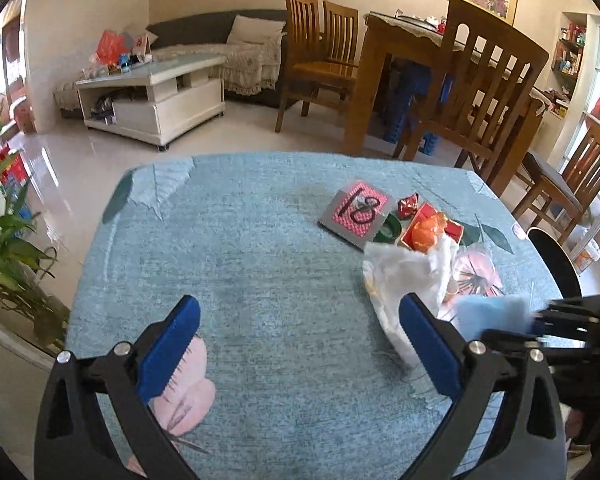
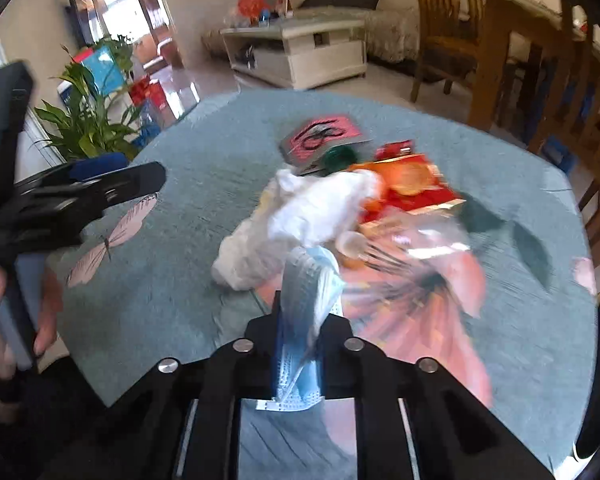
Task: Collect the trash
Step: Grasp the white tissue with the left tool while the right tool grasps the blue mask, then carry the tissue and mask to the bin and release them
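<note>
My right gripper (image 2: 300, 312) is shut on a light blue face mask (image 2: 306, 304), held above the blue-green tablecloth (image 2: 160, 288); the mask also shows in the left wrist view (image 1: 492, 314). My left gripper (image 1: 300, 344) is open and empty, low over the cloth (image 1: 280, 280). A crumpled white plastic bag (image 1: 404, 280) lies just beyond its right finger; it also shows in the right wrist view (image 2: 300, 216). Behind it lie an orange wrapper on a red packet (image 1: 432, 228), a small red wrapper (image 1: 408, 204), a green lid (image 1: 390, 230) and clear plastic film (image 1: 476, 272).
A pink card marked 18 (image 1: 358, 212) lies at the far side of the pile. Wooden chairs (image 1: 480, 92) and a dining table stand behind the table on the right. A potted plant (image 1: 4, 256) stands at the left edge. A black bin rim (image 1: 556, 260) is at the right.
</note>
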Action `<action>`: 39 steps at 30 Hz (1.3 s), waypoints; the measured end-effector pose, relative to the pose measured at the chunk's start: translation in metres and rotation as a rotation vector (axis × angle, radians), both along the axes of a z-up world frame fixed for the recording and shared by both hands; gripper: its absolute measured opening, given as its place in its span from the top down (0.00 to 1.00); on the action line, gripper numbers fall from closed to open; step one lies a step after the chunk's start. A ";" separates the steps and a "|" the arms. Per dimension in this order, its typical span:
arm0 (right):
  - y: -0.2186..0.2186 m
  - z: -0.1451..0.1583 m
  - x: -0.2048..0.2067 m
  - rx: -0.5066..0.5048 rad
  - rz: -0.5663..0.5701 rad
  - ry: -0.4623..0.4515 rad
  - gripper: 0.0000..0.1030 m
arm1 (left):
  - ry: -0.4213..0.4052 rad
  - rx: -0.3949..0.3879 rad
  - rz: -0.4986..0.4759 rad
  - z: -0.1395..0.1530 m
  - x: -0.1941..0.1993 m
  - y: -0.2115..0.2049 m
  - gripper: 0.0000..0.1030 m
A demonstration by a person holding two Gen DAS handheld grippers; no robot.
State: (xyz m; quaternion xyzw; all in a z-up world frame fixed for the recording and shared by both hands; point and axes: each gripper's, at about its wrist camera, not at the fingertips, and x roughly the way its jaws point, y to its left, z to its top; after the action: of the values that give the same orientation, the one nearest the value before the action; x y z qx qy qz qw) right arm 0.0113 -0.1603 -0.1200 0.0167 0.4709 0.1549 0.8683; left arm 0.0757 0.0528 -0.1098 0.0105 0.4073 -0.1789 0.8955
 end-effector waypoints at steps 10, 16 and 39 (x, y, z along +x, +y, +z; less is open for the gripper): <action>-0.083 0.022 -0.051 0.186 -0.105 -0.049 0.89 | 0.023 0.193 -0.253 -0.024 0.005 -0.105 0.03; -0.110 0.022 -0.059 0.223 -0.151 -0.092 0.86 | 0.090 0.268 -0.271 -0.057 0.019 -0.125 0.22; -0.227 0.044 -0.106 0.182 -0.389 -0.277 0.84 | -0.109 0.053 -0.414 0.052 -0.073 -0.219 0.94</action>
State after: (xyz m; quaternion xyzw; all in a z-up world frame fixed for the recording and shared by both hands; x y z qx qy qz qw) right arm -0.0952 -0.3869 -0.0764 0.1638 0.3195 0.0276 0.9329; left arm 0.0029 -0.1667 -0.0573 0.1273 0.3521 -0.3473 0.8598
